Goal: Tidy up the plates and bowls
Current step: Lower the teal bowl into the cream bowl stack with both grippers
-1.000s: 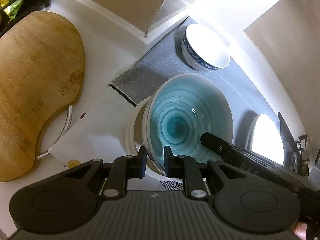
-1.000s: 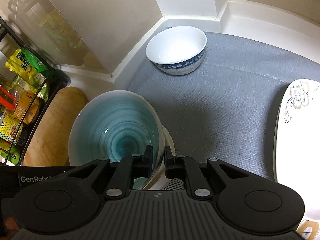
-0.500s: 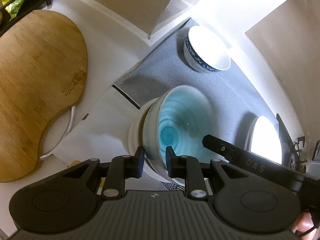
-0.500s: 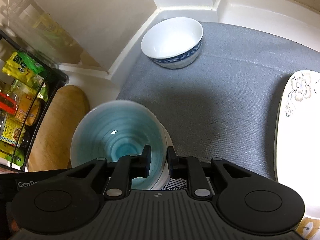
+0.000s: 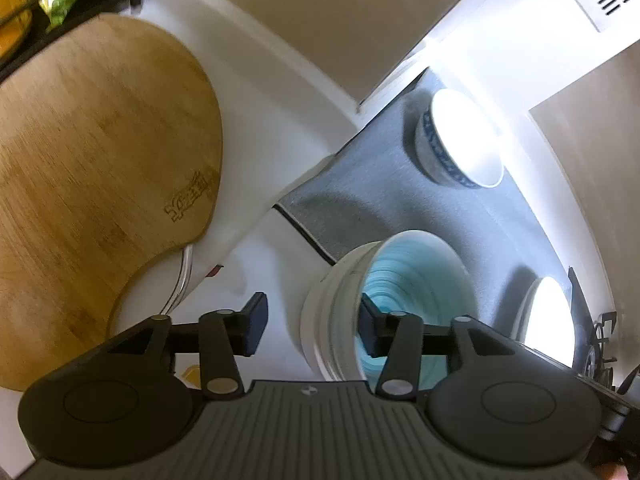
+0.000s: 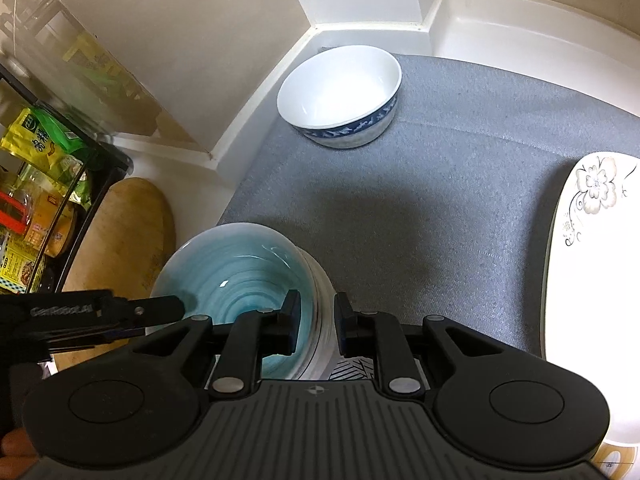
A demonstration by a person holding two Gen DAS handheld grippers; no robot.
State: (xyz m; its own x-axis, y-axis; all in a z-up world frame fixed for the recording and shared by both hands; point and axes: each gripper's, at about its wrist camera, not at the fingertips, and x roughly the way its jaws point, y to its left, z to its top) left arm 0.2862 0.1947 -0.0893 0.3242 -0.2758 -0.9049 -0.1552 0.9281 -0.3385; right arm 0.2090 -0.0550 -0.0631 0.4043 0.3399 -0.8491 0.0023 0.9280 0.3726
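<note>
A teal bowl point(image 6: 236, 276) with a swirled glaze sits upright, nested on a stack of white bowls point(image 5: 328, 320) at the left edge of the grey mat point(image 6: 460, 200). A white bowl with a blue patterned band point(image 6: 340, 96) stands upright near the mat's far corner, well apart. A white plate with a flower print point(image 6: 592, 264) lies flat at the mat's right edge.

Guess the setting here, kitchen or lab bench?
Most likely a home kitchen counter. A wooden cutting board lies on the white worktop, a rack of food packets stands beside it, and a teal bowl and a blue-patterned white bowl sit on a grey mat.
</note>
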